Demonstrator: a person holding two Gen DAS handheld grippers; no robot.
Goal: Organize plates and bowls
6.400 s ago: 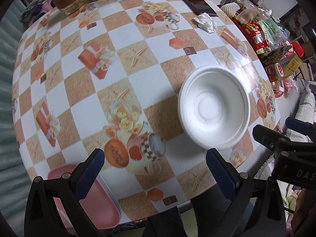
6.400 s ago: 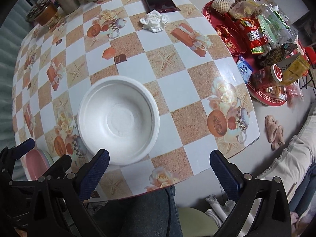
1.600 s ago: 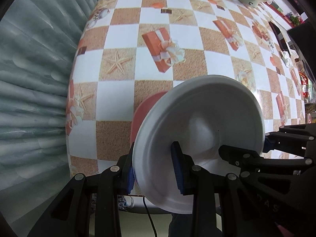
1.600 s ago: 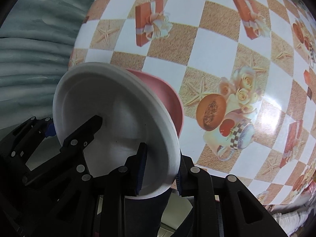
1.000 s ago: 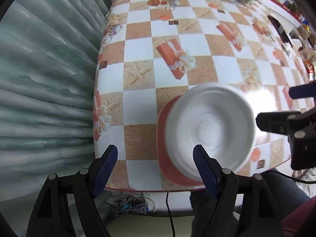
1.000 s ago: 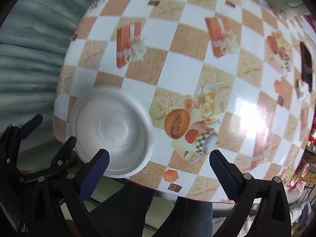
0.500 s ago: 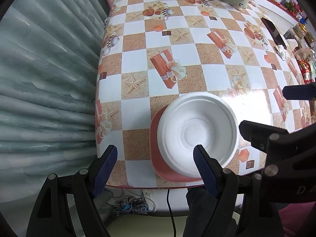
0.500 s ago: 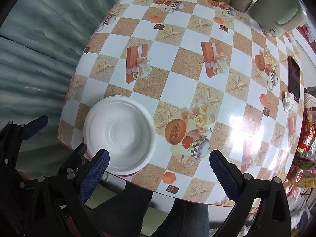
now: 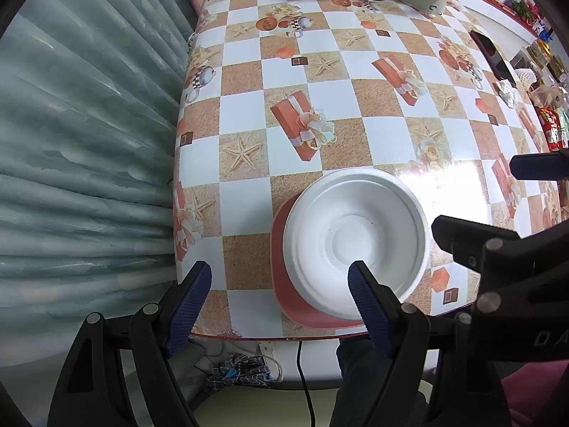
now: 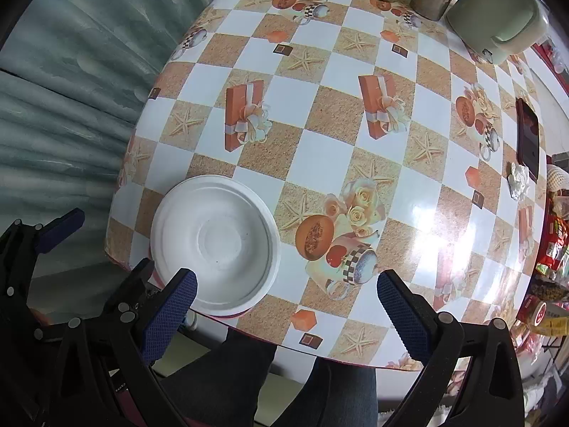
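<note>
View straight down from above the table (image 10: pixel 320 163), with its checkered cloth. A white bowl (image 10: pixel 215 240) sits near the table's front left corner, on a pink plate whose rim barely shows at the bowl's near edge. The right gripper (image 10: pixel 284 313) hangs above the front edge, jaws wide apart and empty. A phone (image 10: pixel 529 138) lies near the right edge.

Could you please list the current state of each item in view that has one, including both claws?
White bowl: upright, empty, resting on the pink plate.
Pink plate: flat near the table edge, mostly covered.
Left claw: open, holding nothing.
Right claw: open, holding nothing.
Phone: lying flat, screen dark.
</note>
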